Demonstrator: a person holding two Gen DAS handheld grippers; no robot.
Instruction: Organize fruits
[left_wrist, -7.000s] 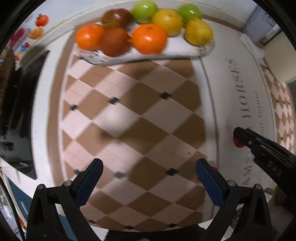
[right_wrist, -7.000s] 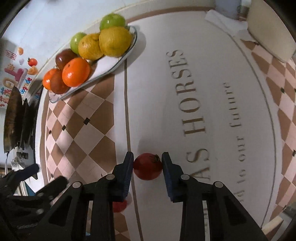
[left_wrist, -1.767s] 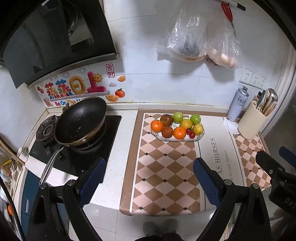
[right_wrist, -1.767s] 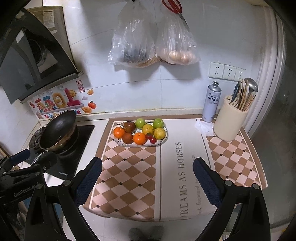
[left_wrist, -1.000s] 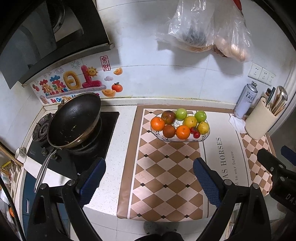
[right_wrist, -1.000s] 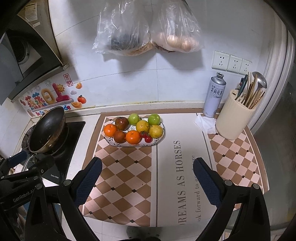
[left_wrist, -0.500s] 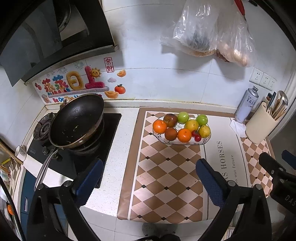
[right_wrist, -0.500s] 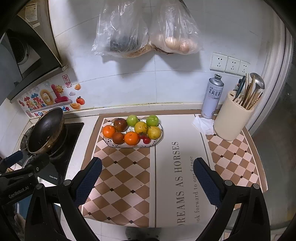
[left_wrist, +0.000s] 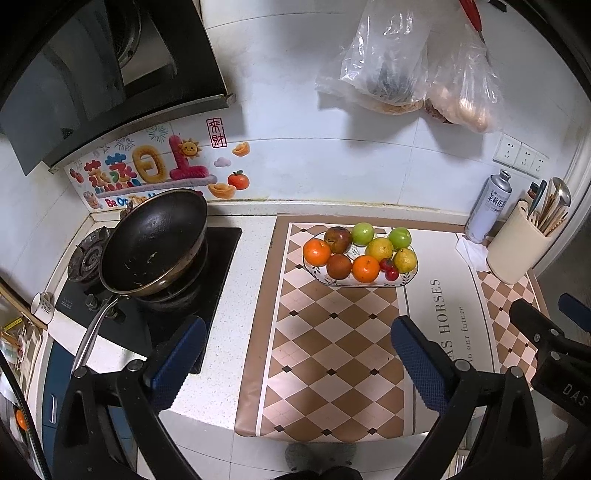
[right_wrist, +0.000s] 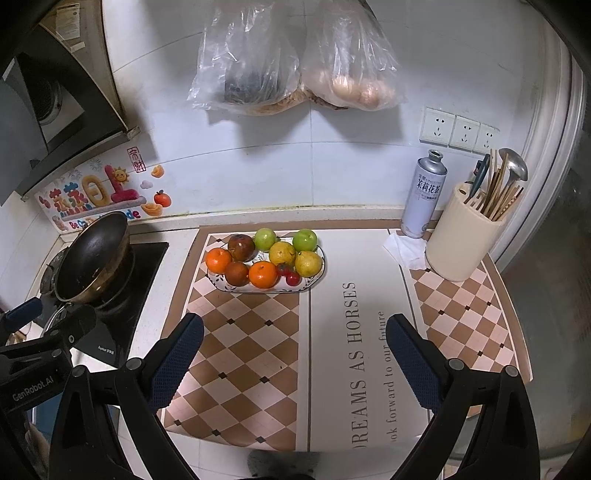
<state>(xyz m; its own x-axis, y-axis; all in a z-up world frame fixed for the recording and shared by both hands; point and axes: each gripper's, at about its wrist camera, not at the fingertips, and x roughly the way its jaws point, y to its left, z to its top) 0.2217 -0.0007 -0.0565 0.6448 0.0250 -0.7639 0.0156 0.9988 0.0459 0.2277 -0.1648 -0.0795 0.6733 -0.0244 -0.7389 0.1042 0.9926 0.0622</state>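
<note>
An oval white plate (left_wrist: 369, 283) (right_wrist: 258, 288) sits at the back of the checkered counter mat. It holds oranges (left_wrist: 316, 252) (right_wrist: 262, 274), green apples (left_wrist: 362, 233) (right_wrist: 304, 240), yellow fruits (left_wrist: 405, 260) (right_wrist: 308, 264), dark red fruits (left_wrist: 338, 239) (right_wrist: 241, 247) and two small red tomatoes (left_wrist: 389, 268) (right_wrist: 289, 275). My left gripper (left_wrist: 295, 350) and right gripper (right_wrist: 294, 347) are both open and empty, held back over the counter's front edge, well apart from the plate.
A black wok (left_wrist: 155, 243) (right_wrist: 92, 258) sits on the stove at left. A spray can (right_wrist: 423, 194), a cream utensil holder (right_wrist: 461, 236) and a crumpled tissue (right_wrist: 404, 251) stand at back right. Two plastic bags (right_wrist: 295, 55) hang on the wall.
Seven seconds ago my right gripper held a small red tomato near the plate; both tomatoes now lie on the plate. Both grippers have pulled far back; the last second shows only slight drift.
</note>
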